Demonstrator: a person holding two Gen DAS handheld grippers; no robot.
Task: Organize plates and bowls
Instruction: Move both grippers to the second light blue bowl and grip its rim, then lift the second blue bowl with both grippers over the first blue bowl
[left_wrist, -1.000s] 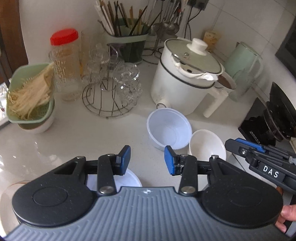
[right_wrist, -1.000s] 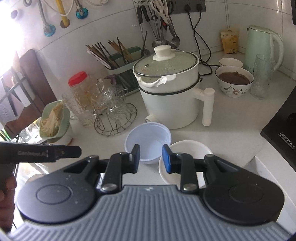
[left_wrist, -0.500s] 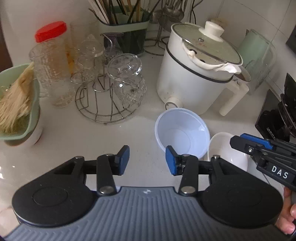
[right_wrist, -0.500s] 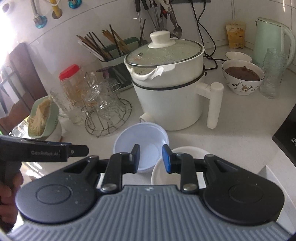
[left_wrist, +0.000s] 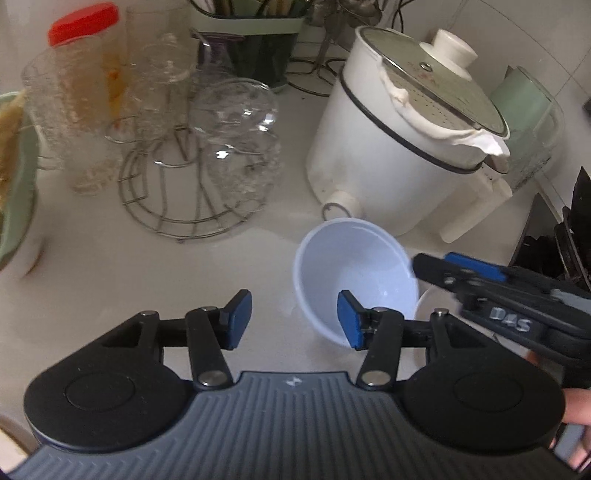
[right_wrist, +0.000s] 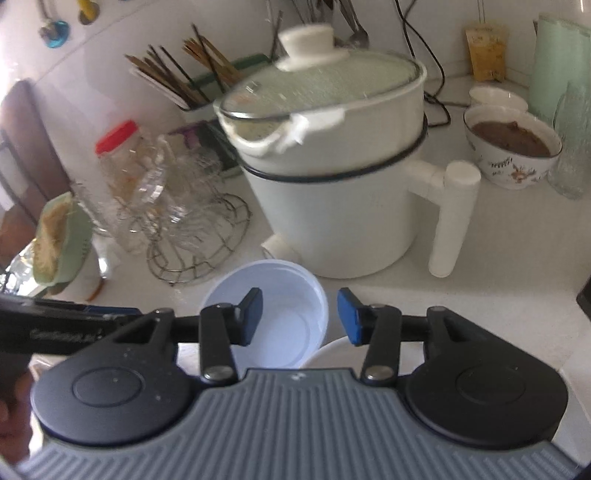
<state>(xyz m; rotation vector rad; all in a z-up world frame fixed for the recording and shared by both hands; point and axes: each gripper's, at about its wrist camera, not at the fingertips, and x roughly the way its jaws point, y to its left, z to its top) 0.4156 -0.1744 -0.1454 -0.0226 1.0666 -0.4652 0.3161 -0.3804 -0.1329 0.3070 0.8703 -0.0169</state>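
Bowls: pale blue bowl (right_wrist: 275, 317) and white bowl (left_wrist: 424, 306), both just in front of the white pot (right_wrist: 343, 206), touching or nearly so; white one mostly hidden behind the grippers.
Blue bowl: empty, upright, directly before the pot's base.
White bowl: right of the blue one, a little farther from the pot; only a rim sliver visible in either view.
Left gripper (left_wrist: 293, 319): jaws spread, have just been opening; right pad over the blue bowl's near rim, left pad over bare counter (left_wrist: 147, 273); nothing pinched.
Right gripper (right_wrist: 299, 315): jaws spread, have just been opening; blue bowl's right rim seen in the gap, no pad pressing on it; nothing held.
Other things by the pot: wire glass rack (left_wrist: 195, 177) to its left, red-lidded jar (left_wrist: 79, 92) beyond that, patterned bowl of brown food (right_wrist: 511, 146) to its right, green kettle (right_wrist: 557, 62) behind that bowl.
Step in hand: approach, judged from both grippers open and aimed down at the two bowls; no stacking done yet.
Next move calls for: one rim between the pads, wall straddled inside and out, then a close; likely one bowl lifted into the other.
Caution: the two grippers crowd the same spot before the pot; thin rim may slip; the pot's handle (right_wrist: 452, 218) close by on the right.
Unclear: which gripper is meant for which bowl.
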